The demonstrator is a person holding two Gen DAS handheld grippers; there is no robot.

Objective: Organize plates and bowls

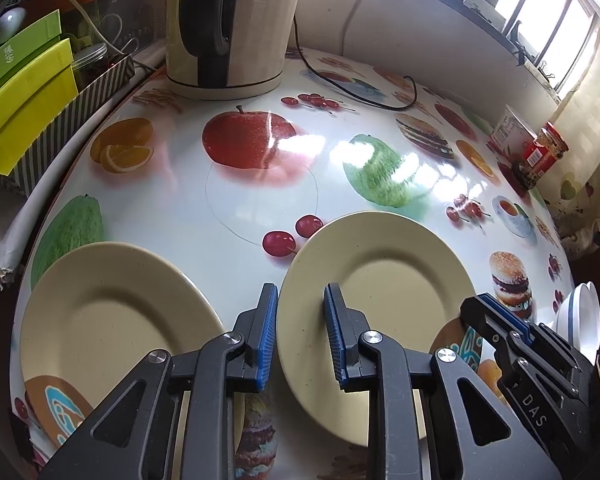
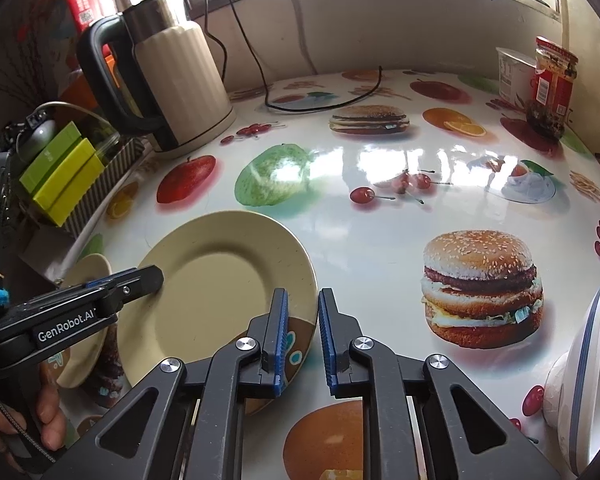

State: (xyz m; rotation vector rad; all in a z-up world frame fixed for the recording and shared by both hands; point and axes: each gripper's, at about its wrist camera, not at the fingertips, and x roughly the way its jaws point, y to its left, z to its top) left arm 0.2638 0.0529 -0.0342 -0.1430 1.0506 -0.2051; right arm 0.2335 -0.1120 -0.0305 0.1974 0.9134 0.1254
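Two beige plates lie on the fruit-print table. The nearer plate [image 1: 380,280] [image 2: 220,280] sits between both grippers. My left gripper [image 1: 300,292] straddles its left rim, one pad against the outer edge and the other on the plate's face; in the right wrist view the left gripper [image 2: 152,278] pinches that rim. My right gripper [image 2: 303,294] has narrow jaws at the plate's right rim, also visible from the left as the right gripper [image 1: 470,308] clamped on the edge. The second plate [image 1: 100,320] [image 2: 92,272] lies flat further left. Stacked white bowls [image 1: 580,320] [image 2: 592,360] stand at the right.
A cream kettle [image 1: 232,20] [image 2: 172,80] with a black cord [image 1: 360,92] stands at the back. A striped box [image 1: 80,100] with green and yellow packs is at the left edge. A red-lidded jar [image 1: 544,152] [image 2: 552,84] and white tub stand back right. A hand [image 2: 48,420] holds the left gripper.
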